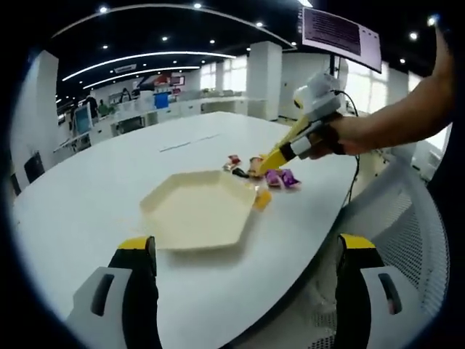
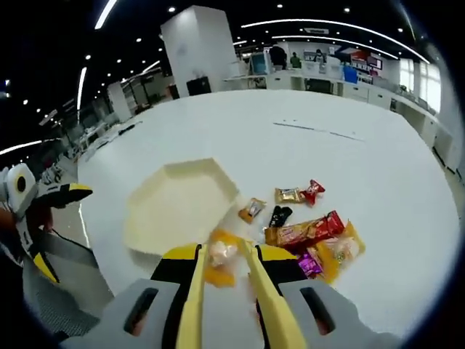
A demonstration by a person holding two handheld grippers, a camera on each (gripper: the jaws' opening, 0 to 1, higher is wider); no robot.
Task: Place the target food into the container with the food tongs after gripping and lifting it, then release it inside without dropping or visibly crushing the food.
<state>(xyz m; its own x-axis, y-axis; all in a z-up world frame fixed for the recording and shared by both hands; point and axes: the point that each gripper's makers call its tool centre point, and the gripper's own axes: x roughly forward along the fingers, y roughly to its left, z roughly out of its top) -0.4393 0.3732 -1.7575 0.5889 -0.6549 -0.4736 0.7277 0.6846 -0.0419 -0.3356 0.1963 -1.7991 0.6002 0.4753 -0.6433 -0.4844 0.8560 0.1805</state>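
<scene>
The tray [image 2: 174, 203] is a pale cream hexagon with a low rim, empty, lying flat on the table just ahead and left of the right gripper [image 2: 224, 270]. A yellow-orange wrapped snack [image 2: 220, 260] sits pinched between the tongs [image 2: 192, 305] that gripper holds, at their tips, beside the tray's near edge. More wrapped snacks [image 2: 309, 233], red, gold, black, purple, lie scattered ahead to the right.

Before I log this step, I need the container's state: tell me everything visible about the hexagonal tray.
The hexagonal tray is a pale cream, shallow dish with a low raised rim, looking like moulded pulp or plastic. It lies flat and upright on the white table, and nothing can be seen inside it. A small orange wrapped snack lies against its rim on the side nearest the pile of wrapped snacks. Neither gripper touches it.
</scene>
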